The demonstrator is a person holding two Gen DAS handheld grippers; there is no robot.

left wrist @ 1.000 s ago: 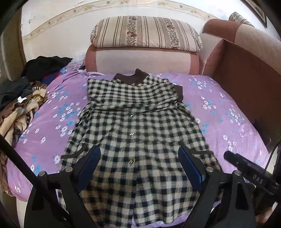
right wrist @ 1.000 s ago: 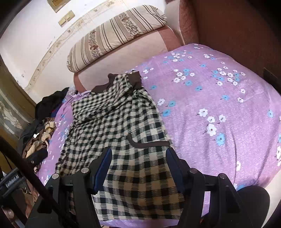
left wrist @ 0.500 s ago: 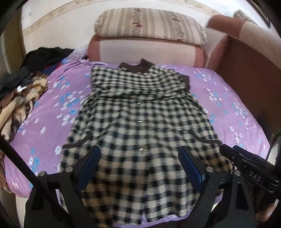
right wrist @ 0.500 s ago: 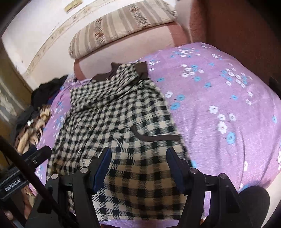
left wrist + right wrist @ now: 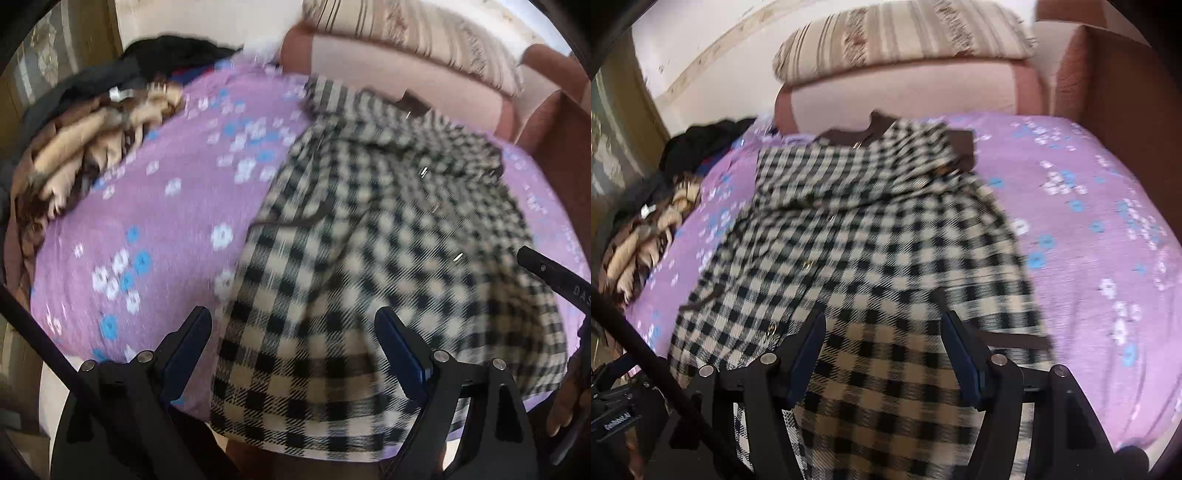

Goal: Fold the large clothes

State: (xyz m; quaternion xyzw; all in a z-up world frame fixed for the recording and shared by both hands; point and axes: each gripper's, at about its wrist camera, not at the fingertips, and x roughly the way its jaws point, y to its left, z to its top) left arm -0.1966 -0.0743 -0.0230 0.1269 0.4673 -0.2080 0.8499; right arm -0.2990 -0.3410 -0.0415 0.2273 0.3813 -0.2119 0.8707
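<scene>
L gripper [image 5: 293, 341]: jaws wide, nothing held, over near-left hem corner of checked dress [image 5: 369, 240]. Dress: flat on purple floral sheet [image 5: 147, 221], collar twd striped pillow [image 5: 905, 40]. Clothes heap [image 5: 85, 147]: far left, apart. R gripper [image 5: 882, 345]: wide, empty, above hem. Risk: blur suggests fast approach; may pinch sheet w/ hem or grab one layer, skewing fold.

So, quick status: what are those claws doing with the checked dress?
Left claw open, right claw open, nothing gripped. Checked dress flat on purple bedspread, unfolded. Clothes heap aside, clear.
</scene>
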